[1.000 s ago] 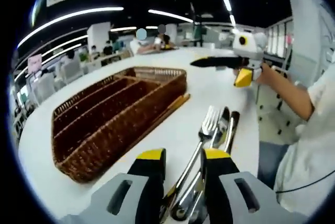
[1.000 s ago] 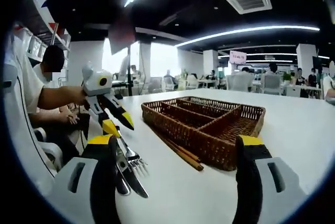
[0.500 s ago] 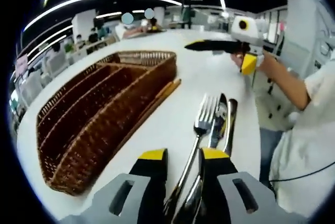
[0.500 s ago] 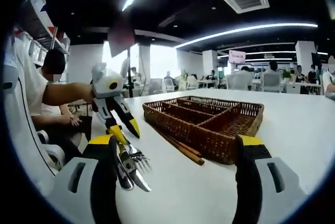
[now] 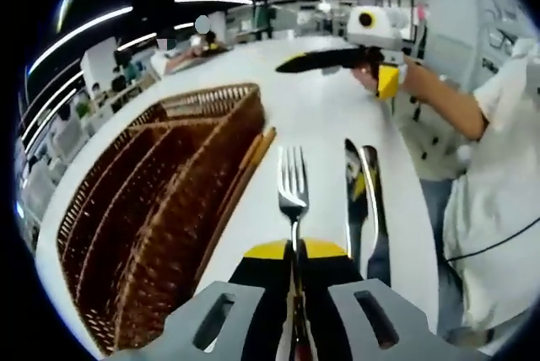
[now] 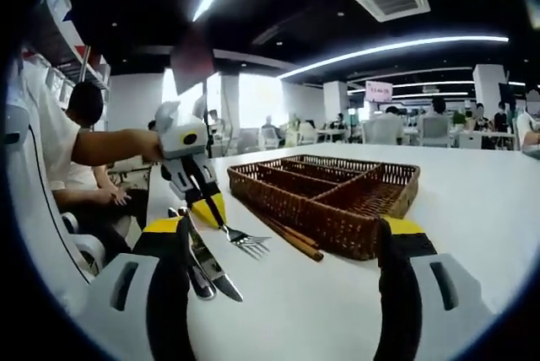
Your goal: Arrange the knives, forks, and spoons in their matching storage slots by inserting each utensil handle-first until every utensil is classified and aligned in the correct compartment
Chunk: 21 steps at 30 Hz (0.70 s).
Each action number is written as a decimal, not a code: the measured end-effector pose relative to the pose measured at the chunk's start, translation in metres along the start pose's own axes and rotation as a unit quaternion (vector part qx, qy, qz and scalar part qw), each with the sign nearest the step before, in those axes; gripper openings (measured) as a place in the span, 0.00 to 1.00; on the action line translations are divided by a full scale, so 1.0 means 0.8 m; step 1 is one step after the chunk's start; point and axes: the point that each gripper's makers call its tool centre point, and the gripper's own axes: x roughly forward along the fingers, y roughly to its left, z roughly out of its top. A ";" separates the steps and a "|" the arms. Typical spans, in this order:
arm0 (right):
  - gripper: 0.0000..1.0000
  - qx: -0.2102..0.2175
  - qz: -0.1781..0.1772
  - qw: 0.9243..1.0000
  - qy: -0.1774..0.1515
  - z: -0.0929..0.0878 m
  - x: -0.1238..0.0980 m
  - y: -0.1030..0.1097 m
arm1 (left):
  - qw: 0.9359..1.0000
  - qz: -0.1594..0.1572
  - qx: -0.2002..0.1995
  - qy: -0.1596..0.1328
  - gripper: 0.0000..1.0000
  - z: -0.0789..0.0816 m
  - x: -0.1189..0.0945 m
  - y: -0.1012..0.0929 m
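Observation:
My left gripper (image 5: pixel 294 253) is shut on the handle of a silver fork (image 5: pixel 293 184), whose tines point away from me over the white table. To its right a knife (image 5: pixel 353 182) and a spoon (image 5: pixel 372 196) lie side by side. A brown wicker tray (image 5: pixel 143 218) with long compartments stands to the left. In the right gripper view my right gripper (image 6: pixel 283 236) is wide open with nothing between its jaws. There the left gripper (image 6: pixel 208 207) holds the fork (image 6: pixel 245 241) low over the table, beside the knife (image 6: pixel 211 266) and the wicker tray (image 6: pixel 371 209).
Wooden chopsticks (image 5: pixel 246 174) lie along the tray's near side, also chopsticks (image 6: pixel 287 234). The right gripper (image 5: pixel 337 70) hangs open over the table's far end, held by a hand (image 5: pixel 422 91). The table edge (image 5: pixel 422 234) runs close to the cutlery. Seated people and tables fill the background.
My left gripper has shut on the fork handle and drawn the fork away from the knife and spoon, towards the tray. The right gripper has stayed open and nearly still.

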 end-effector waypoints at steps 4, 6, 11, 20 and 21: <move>0.96 0.003 0.000 1.000 -0.001 0.000 0.000 -0.001 | 1.000 -0.016 0.019 -0.006 0.03 0.002 0.003 0.001; 0.96 0.003 0.001 1.000 -0.003 0.001 0.000 0.001 | 0.999 -0.019 0.024 -0.010 0.03 0.003 0.004 0.001; 0.96 0.008 0.002 1.000 -0.001 -0.005 0.002 0.001 | 1.000 0.003 0.007 -0.020 0.12 0.005 0.004 0.007; 0.95 0.014 0.001 1.000 -0.001 -0.011 0.002 -0.003 | 0.999 -0.015 -0.040 -0.025 0.21 0.007 0.007 -0.008; 0.95 0.014 0.001 1.000 0.001 -0.012 0.003 -0.003 | 0.998 -0.016 -0.047 -0.025 0.19 0.008 0.007 -0.009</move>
